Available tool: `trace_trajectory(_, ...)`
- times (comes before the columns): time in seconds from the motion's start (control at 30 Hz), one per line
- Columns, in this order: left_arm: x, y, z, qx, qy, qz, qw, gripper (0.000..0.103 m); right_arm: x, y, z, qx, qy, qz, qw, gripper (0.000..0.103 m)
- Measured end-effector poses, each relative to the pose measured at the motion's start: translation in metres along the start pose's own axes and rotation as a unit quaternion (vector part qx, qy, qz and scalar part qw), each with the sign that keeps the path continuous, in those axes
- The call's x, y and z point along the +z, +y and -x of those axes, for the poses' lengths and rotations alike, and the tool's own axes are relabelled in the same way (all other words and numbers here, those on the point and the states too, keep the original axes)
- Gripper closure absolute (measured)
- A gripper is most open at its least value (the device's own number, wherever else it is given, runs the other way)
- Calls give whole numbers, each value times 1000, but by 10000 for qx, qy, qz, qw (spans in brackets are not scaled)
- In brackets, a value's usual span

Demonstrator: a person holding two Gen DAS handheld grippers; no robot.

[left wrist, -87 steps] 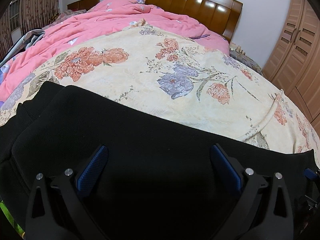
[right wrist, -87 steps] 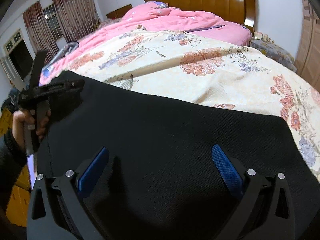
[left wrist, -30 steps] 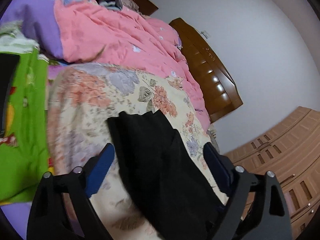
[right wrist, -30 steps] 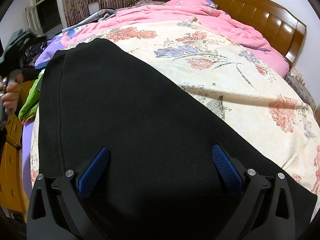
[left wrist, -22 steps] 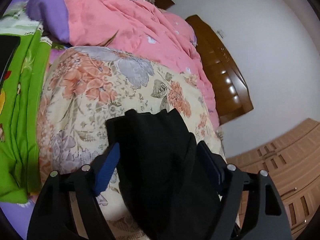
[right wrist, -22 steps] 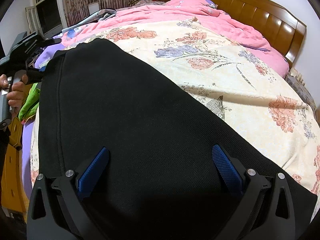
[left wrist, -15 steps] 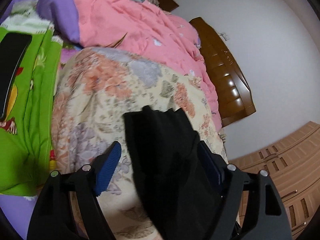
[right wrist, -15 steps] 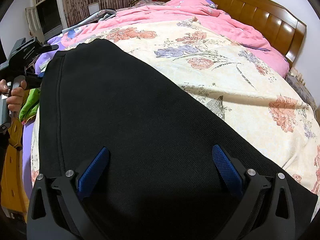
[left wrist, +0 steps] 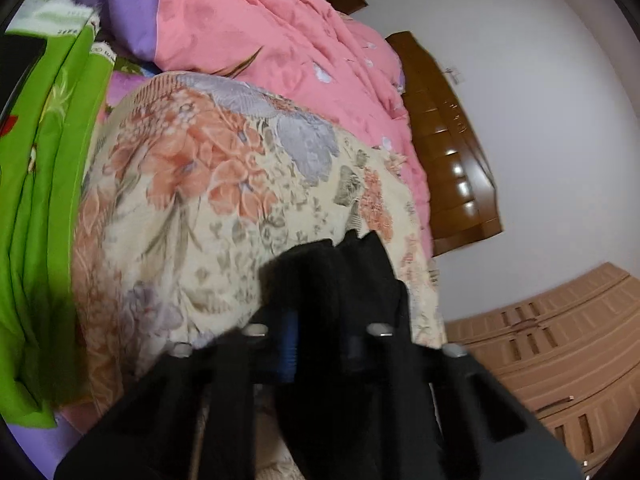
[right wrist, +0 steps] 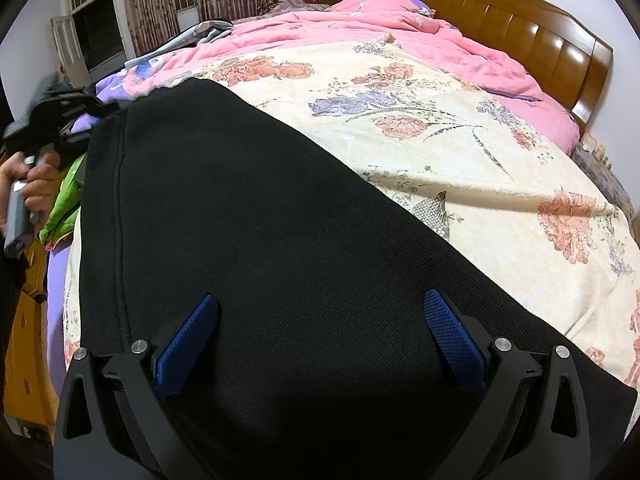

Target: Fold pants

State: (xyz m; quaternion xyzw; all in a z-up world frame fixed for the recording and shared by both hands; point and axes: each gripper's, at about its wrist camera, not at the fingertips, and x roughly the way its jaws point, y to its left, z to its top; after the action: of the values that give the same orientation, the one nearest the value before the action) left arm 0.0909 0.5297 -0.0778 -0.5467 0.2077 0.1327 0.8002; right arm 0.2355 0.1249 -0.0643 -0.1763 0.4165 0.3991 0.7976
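Observation:
The black pants lie flat across the near side of the floral bedspread. My right gripper is open just above the cloth, blue pads wide apart and empty. In the left wrist view my left gripper is shut on the bunched far end of the black pants, near the bed's left edge. The left gripper also shows in the right wrist view, held in a hand at the pants' far left corner.
A pink quilt covers the far side of the bed before a wooden headboard. Green fabric and purple fabric hang at the bed's left edge. A wooden wardrobe stands to the right.
My left gripper has closed on the end of the pants; half a second ago its jaws were open around it. The right gripper has not moved.

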Motion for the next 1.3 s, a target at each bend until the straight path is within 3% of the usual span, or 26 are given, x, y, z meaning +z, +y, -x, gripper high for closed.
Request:
trace_trajectory(0.03,-5,-8,7,-36,-153,-153,9998,92,0,-2,1,49,-47,-53,10000,4)
trace_trajectory(0.1,-22,-46,24,-28,-488,-940,9944,92,-3,-20,14,407,-431,-528,9968,7)
trace_trajectory(0.17,-40,-86,35,-1,-645,-1704,9833,92,-12,-53,31,514,-950,-1455,9835,7)
trace_trajectory(0.2,-59,-117,39,-14,-696,-2333,9699,92,-18,-70,37,636,-1148,-1922,9725,7)
trace_trajectory(0.3,-119,-182,35,111,-664,-3761,9241,92,-37,-111,60,1318,-1725,-2969,9299,7)
trace_trajectory(0.37,-172,-211,27,186,-571,-4652,8832,92,-51,-127,77,1572,-1943,-3473,9038,6)
trace_trajectory(0.4,-204,-222,19,206,-396,-5117,8580,92,-57,-131,84,1672,-1979,-3618,8955,6)
trace_trajectory(0.43,-227,-226,13,220,-213,-5441,8385,92,-62,-134,90,1728,-1985,-3705,8908,6)
trace_trajectory(0.47,-261,-227,3,245,66,-5850,8107,92,-66,-136,97,1740,-1918,-3766,8894,6)
trace_trajectory(0.53,-306,-216,-14,280,571,-6290,7748,90,-73,-135,102,1709,-1717,-3808,8923,6)
trace_trajectory(0.6,-340,-200,-33,472,995,-6610,7422,84,-79,-135,104,1727,-1480,-3809,8962,6)
trace_trajectory(0.63,-349,-195,-34,523,899,-6751,7304,77,-83,-134,105,1756,-1386,-3813,8970,6)
trace_trajectory(0.67,-354,-193,-31,466,791,-6839,7237,70,-87,-131,105,1825,-1294,-3828,8963,6)
trace_trajectory(0.73,-355,-196,-20,141,1005,-6808,7254,33,-91,-127,103,2018,-1158,-3849,8931,6)
trace_trajectory(0.8,-347,-203,5,-159,825,-6758,7323,26,-88,-116,100,2309,-1003,-3813,8895,6)
trace_trajectory(0.87,-329,-204,29,-182,471,-6629,7470,14,-78,-101,94,2596,-742,-3663,8904,6)
trace_trajectory(0.9,-309,-199,43,-110,204,-6392,7687,9,-72,-93,89,2690,-622,-3544,8934,6)
trace_trajectory(0.97,-279,-187,50,119,33,-5959,8029,6,-58,-74,76,2787,-254,-3295,9018,6)
trace_trajectory(1.0,-257,-175,51,400,-37,-5614,8266,6,-54,-67,67,2794,-28,-3283,9023,6)
trace_trajectory(1.07,-223,-151,51,732,-117,-5002,8627,6,-49,-53,42,2879,555,-3325,8964,6)
trace_trajectory(1.13,-202,-133,51,733,-55,-4484,8908,6,-43,-41,31,2813,699,-3254,9001,6)
trace_trajectory(1.2,-185,-113,46,439,129,-3899,9197,6,-31,-32,27,2820,793,-3124,9037,6)
trace_trajectory(1.27,-176,-96,39,115,357,-3362,9410,6,-22,-27,18,2974,914,-3159,8963,6)
trace_trajectory(1.3,-174,-89,32,-48,442,-3186,9468,7,-20,-26,14,2998,932,-3195,8941,10)
